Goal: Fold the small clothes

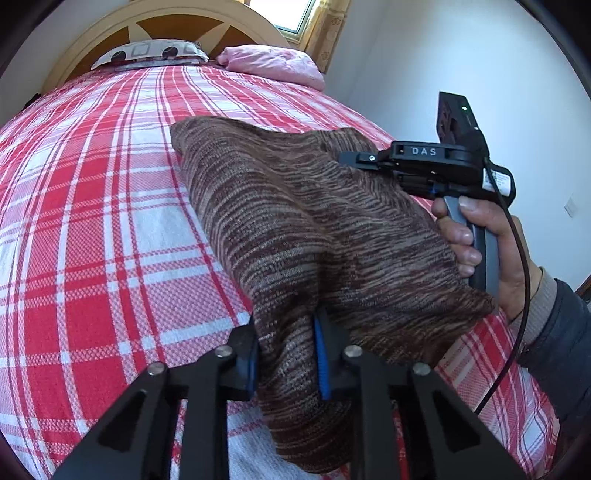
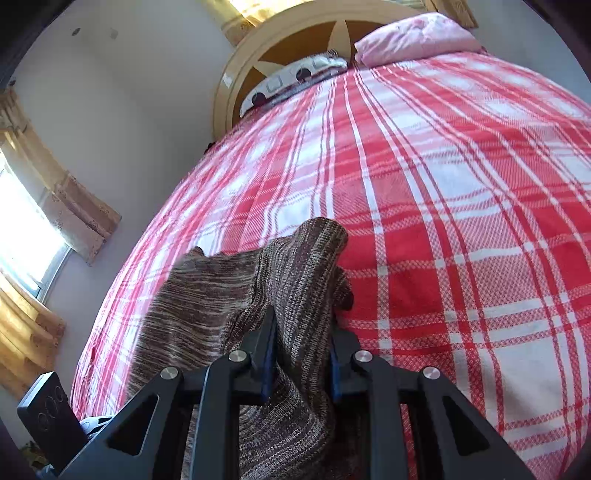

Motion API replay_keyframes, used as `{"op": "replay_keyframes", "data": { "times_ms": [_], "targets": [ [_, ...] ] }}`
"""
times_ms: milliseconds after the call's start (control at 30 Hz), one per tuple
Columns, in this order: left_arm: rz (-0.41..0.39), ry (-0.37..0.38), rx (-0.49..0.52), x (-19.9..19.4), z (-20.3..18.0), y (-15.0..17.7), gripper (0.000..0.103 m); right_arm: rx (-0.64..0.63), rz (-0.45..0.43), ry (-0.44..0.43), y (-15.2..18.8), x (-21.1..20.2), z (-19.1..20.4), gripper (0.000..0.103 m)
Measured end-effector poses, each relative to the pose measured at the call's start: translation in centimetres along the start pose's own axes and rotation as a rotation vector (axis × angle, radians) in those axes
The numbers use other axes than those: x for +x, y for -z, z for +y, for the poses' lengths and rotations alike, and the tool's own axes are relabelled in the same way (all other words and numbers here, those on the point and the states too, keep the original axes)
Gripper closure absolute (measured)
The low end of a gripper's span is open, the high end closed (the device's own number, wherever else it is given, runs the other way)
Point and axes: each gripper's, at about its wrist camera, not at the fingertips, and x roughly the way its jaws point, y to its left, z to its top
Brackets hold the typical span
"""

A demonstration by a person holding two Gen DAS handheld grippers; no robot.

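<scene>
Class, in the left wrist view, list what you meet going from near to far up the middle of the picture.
Left gripper → brown knit garment → plaid bedspread → patterned pillow → headboard.

— Where does the knit garment [image 1: 314, 229] sit?
— Over the near part of the bedspread [image 1: 92, 221], its near edge pinched in the left gripper [image 1: 286, 354], its right edge in the right gripper [image 2: 303, 354].
— And farther off?
— Two pillows [image 1: 147, 51] [image 1: 273, 62] lie side by side against the headboard [image 1: 177, 18], far end.
</scene>
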Motion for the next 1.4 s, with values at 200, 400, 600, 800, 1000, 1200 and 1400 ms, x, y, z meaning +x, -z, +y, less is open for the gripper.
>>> {"op": "replay_keyframes", "data": {
  "times_ms": [200,400,600,800,1000,1200,1400],
  "targets": [
    [-0.025,0.016,-0.022,-2.0,0.6,0.2,0.084,-0.017,-0.055,-0.034,-0.1,-2.5,2.5,0.081],
    [-0.054,0.021,-0.028,-5.6,1.2,1.0,0.084,-0.051,-0.058,-0.055,0.4,-3.8,6.3,0.082],
    [-0.112,-0.009,-0.035,-10.6,2.3,2.8,0.084,-0.086,-0.067,-0.116,1.4,-4.6,11.3,0.082],
    [-0.161,-0.068,-0.06,-15.7,5.1,5.2,0.084,-0.116,-0.051,-0.189,2.8,-3.4,16.6,0.082],
    [-0.185,-0.143,-0.106,-20.1,8.1,8.0,0.084,-0.134,-0.012,-0.274,4.9,-0.7,22.4,0.083],
    [-0.207,-0.196,-0.165,-23.8,11.1,10.2,0.084,-0.15,0.03,-0.347,6.8,1.8,27.2,0.083],
    [-0.222,-0.241,-0.204,-26.5,13.1,12.6,0.084,-0.167,0.076,-0.399,8.3,4.4,31.1,0.083]
  ]
}}
